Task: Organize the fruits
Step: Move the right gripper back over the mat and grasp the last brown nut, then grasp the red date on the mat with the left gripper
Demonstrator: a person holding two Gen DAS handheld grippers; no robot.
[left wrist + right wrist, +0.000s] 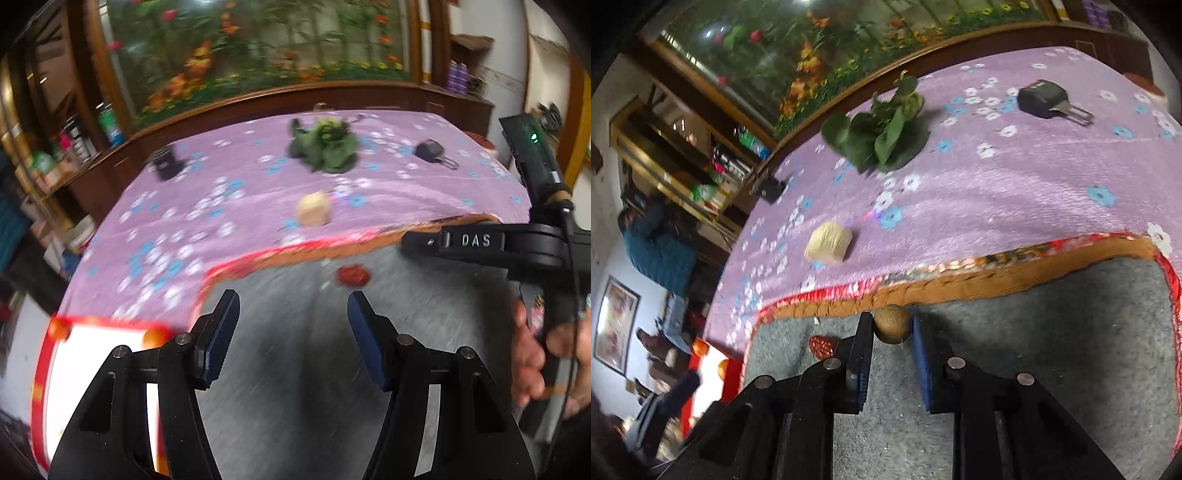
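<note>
My right gripper [892, 326] is shut on a small round brown fruit [892, 324] at its fingertips, above a grey mat [1052, 350] with a red and orange border. A red date [822, 346] lies on the mat just left of it; it also shows in the left wrist view [352, 276]. My left gripper [293, 310] is open and empty above the same mat [295, 369], with the date ahead of it. The right gripper's body [517, 247] shows at the right of the left wrist view.
A purple flowered tablecloth [240, 192] holds a pale beige lump [313, 209], a leafy green bunch [325, 147], a black key fob [434, 152] and a dark box [166, 162]. A red-rimmed white tray [96, 387] with orange fruits lies at the left. Wooden shelves stand behind.
</note>
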